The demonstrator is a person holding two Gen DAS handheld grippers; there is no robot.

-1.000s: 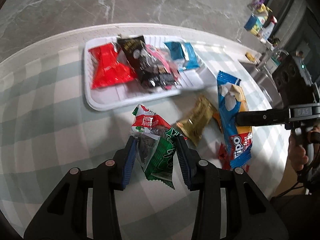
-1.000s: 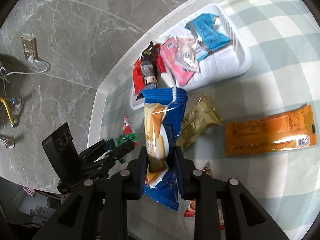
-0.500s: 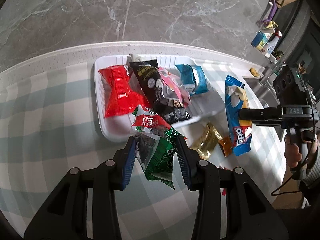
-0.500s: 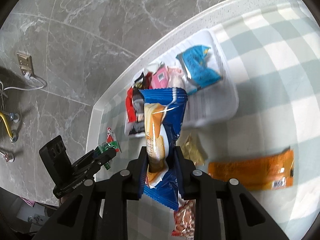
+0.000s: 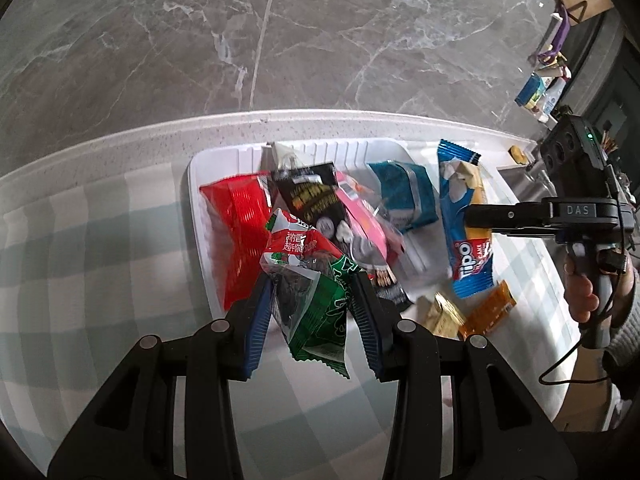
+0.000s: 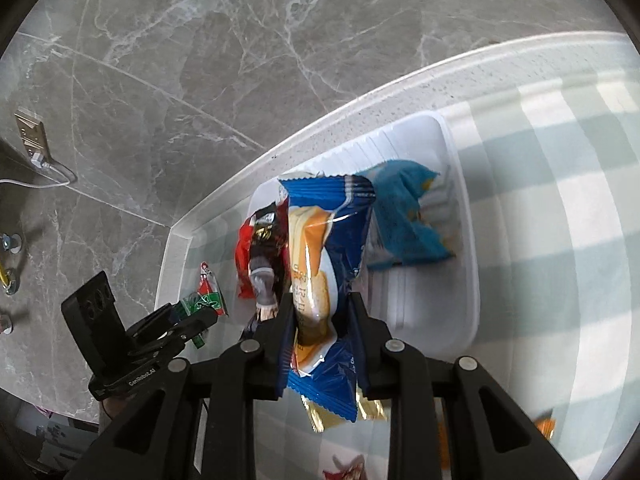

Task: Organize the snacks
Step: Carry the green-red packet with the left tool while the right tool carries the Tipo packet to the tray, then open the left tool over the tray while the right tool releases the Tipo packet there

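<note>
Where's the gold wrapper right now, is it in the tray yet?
No: in the left wrist view the gold wrapper lies on the checked cloth just outside the white tray, near its right front corner, beside the orange packet.

A grey marble-veined wall [image 5: 320, 32] rises behind the white speckled countertop edge [image 5: 120, 136], and a pale green-and-white checked tablecloth [image 6: 560, 208] covers the surface. A beige wall socket [image 6: 30, 136] holds a white plug and cable [image 6: 44, 176].

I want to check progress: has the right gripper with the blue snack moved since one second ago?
Yes. The right gripper, shut on the blue snack, moved toward the white tray, now over its near part.
</note>
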